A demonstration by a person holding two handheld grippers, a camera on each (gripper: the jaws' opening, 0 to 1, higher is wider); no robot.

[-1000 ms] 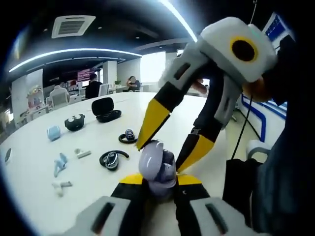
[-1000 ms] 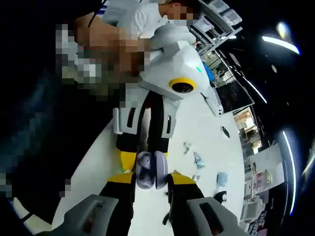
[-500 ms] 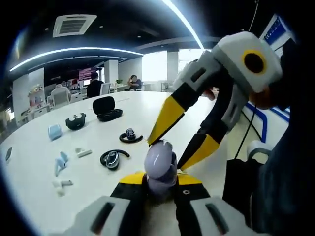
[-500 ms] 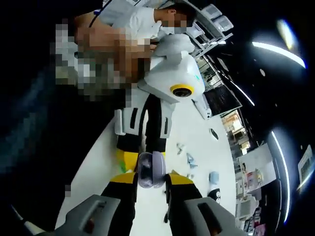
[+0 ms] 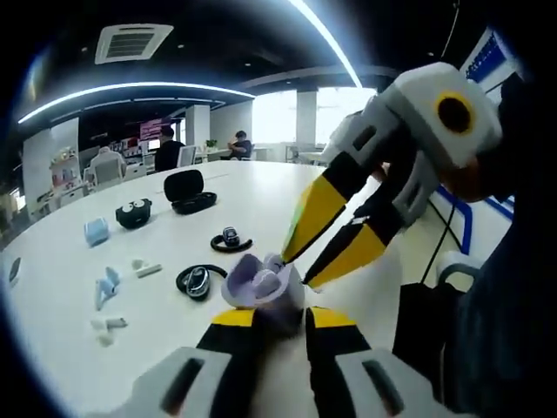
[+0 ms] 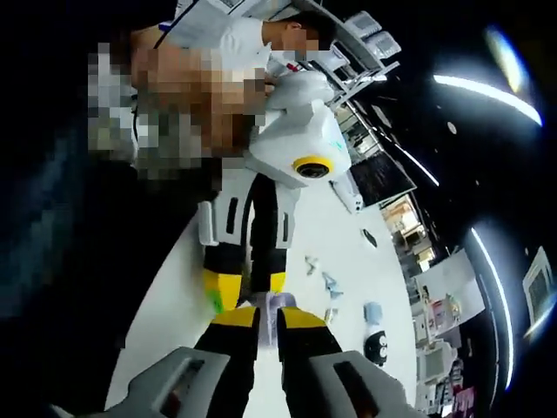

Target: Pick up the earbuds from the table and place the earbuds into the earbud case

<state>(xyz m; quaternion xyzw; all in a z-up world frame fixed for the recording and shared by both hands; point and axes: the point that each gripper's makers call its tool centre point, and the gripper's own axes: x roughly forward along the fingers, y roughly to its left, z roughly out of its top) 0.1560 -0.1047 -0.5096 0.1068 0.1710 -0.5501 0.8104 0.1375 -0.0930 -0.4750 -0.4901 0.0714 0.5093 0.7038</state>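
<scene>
Left gripper view: left hand-held gripper (image 5: 268,315) pinching open purple case (image 5: 261,287) above tabletop (image 5: 78,287). Right hand-held gripper (image 5: 296,266) nearly pressed together at case mouth; earbud unclear.

Right gripper view: right jaws pressed onto case (image 6: 277,305). Hard squeeze could flip case.

The bench (image 5: 78,287) has a smooth white top with a soft sheen that catches the ceiling lights. The lilac earbud case (image 5: 261,292) looks like glossy plastic, with bright highlights on its rounded lid. The black case (image 5: 187,193) farther back is shiny plastic too. The left tool (image 5: 270,318) and the right tool (image 5: 300,266) have matt yellow tips on black arms, with smooth pale grey plastic shells behind. The black ear-hook earbud (image 5: 198,280) looks semi-glossy.
</scene>
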